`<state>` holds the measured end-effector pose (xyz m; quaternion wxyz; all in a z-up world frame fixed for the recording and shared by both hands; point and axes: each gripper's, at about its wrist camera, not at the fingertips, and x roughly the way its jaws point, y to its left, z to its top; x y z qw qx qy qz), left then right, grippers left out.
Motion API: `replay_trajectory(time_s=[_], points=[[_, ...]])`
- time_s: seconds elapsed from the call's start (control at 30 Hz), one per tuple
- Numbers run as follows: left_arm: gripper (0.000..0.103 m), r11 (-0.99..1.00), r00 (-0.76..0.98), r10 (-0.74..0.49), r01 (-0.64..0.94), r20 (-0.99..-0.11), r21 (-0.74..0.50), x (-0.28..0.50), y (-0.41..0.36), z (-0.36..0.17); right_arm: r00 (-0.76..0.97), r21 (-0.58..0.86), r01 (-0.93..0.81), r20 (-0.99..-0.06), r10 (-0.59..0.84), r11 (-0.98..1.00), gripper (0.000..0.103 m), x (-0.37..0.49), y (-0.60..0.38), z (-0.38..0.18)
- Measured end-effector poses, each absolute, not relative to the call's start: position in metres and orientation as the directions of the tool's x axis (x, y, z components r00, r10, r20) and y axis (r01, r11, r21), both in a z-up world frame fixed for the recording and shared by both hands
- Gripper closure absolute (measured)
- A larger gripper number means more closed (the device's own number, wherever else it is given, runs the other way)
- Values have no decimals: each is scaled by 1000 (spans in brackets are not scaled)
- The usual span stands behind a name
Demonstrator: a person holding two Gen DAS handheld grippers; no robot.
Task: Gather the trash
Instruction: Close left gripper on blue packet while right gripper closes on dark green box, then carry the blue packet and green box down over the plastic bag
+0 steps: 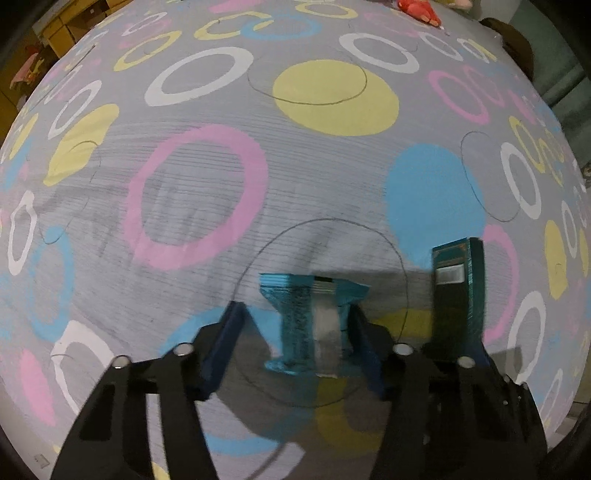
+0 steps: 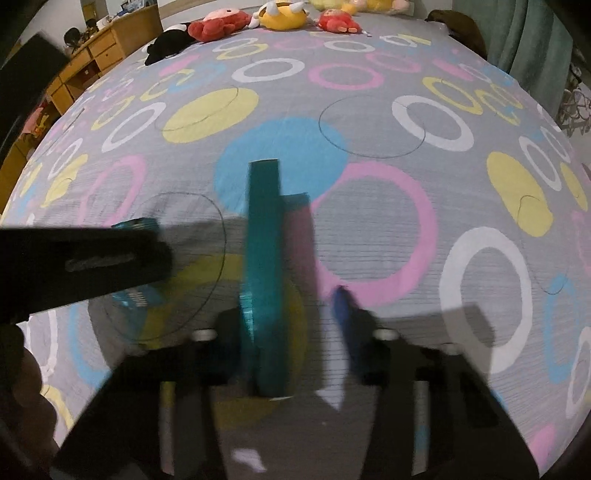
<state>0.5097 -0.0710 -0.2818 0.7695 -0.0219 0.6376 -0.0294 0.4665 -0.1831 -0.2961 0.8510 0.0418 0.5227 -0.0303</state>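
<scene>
A shiny teal snack wrapper (image 1: pixel 314 321) lies crumpled between the jaws of my left gripper (image 1: pixel 295 332), which is open around it, low over the bedsheet (image 1: pixel 207 192). A dark teal flat box (image 1: pixel 456 295) stands upright to its right. In the right wrist view the same box (image 2: pixel 262 280) stands on edge between the jaws of my right gripper (image 2: pixel 291 314), close to the left finger; the gripper is open. The left gripper's black body (image 2: pixel 74 262) crosses at left, over the wrapper (image 2: pixel 135 295).
The bed is covered by a grey sheet with coloured circles. Plush toys (image 2: pixel 280 16) line the far edge. A wooden desk (image 2: pixel 88 59) stands at far left and green curtains (image 2: pixel 532 40) at far right.
</scene>
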Motion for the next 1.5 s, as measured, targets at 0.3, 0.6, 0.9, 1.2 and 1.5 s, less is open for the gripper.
replay_trajectory(time_s=[0.3, 0.6, 0.9, 1.2, 1.5], points=[[71, 989, 180, -149, 19, -972, -148, 491, -42, -272, 470, 64, 90, -883, 14, 994, 85, 456, -189, -282], [71, 984, 261, -126, 152, -957, -88, 442, -36, -220, 565, 97, 78, -824, 36, 992, 85, 387, -200, -216], [71, 955, 321, -168, 288, -932, -73, 342, -40, -163, 645, 89, 85, -764, 13, 992, 85, 276, -205, -141], [71, 933, 299, -190, 351, -935, -78, 242, -41, -155, 631, 62, 86, -776, -6, 994, 85, 164, -193, -124], [71, 918, 301, -179, 394, -937, -49, 167, -40, -161, 601, 58, 76, -799, 1, 995, 85, 88, -177, -139]])
